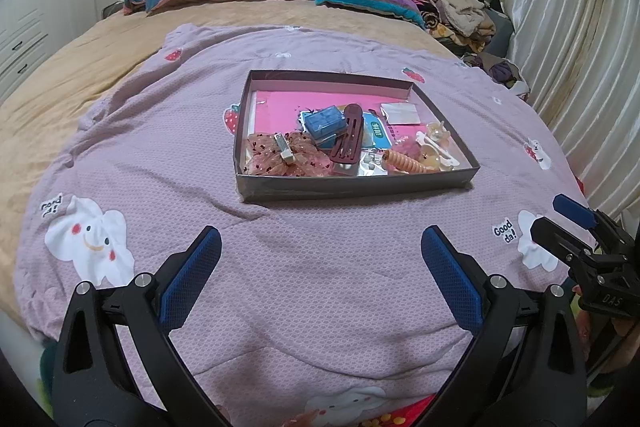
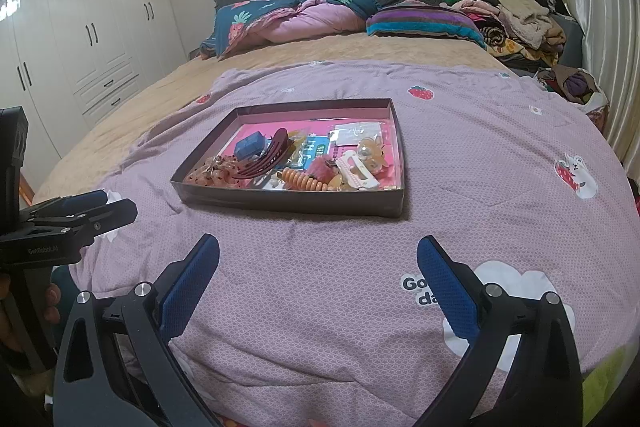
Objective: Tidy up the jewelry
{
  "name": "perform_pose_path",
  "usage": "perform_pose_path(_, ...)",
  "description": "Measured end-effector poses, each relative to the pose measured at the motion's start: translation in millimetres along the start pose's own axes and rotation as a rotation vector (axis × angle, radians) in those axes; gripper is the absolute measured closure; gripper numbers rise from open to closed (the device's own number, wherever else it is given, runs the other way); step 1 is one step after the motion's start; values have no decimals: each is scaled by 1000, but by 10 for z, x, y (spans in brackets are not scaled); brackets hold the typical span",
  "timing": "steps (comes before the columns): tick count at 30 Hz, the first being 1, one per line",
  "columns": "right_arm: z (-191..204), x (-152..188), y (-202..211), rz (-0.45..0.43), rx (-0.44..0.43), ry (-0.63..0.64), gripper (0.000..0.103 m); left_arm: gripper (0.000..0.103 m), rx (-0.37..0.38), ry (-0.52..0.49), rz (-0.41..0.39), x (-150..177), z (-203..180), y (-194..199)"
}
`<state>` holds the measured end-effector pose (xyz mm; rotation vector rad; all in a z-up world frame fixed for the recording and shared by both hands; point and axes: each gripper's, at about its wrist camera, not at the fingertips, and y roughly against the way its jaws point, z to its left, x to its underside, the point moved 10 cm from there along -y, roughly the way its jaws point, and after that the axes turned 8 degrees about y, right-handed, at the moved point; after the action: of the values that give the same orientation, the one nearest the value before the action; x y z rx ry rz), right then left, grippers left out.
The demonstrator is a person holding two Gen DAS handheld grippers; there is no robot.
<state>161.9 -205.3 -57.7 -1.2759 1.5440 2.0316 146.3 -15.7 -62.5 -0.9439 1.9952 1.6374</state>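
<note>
A shallow box [image 1: 352,183] of hair clips and jewelry sits on the purple quilt [image 1: 280,287] on the bed. Near its front edge, the left gripper [image 1: 320,255] and right gripper [image 2: 318,255] hover, jaws spread wide, holding nothing.

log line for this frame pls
phase: pre-grasp | left gripper: open, empty, over quilt | right gripper: open, empty | tray: on quilt, holds hair clips and accessories | contact: none
</note>
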Motion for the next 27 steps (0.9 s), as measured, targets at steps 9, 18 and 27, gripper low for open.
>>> perform_pose_path(9,0,0,-6,-1,1,1,4,9,-3,0,0,1,17,10)
perform_pose_path(18,0,1,-4,-1,1,1,4,9,-3,1,1,0,24,7)
perform_pose_path(27,0,0,-2,-2,0,0,4,9,-7,-3,0,5,40,18)
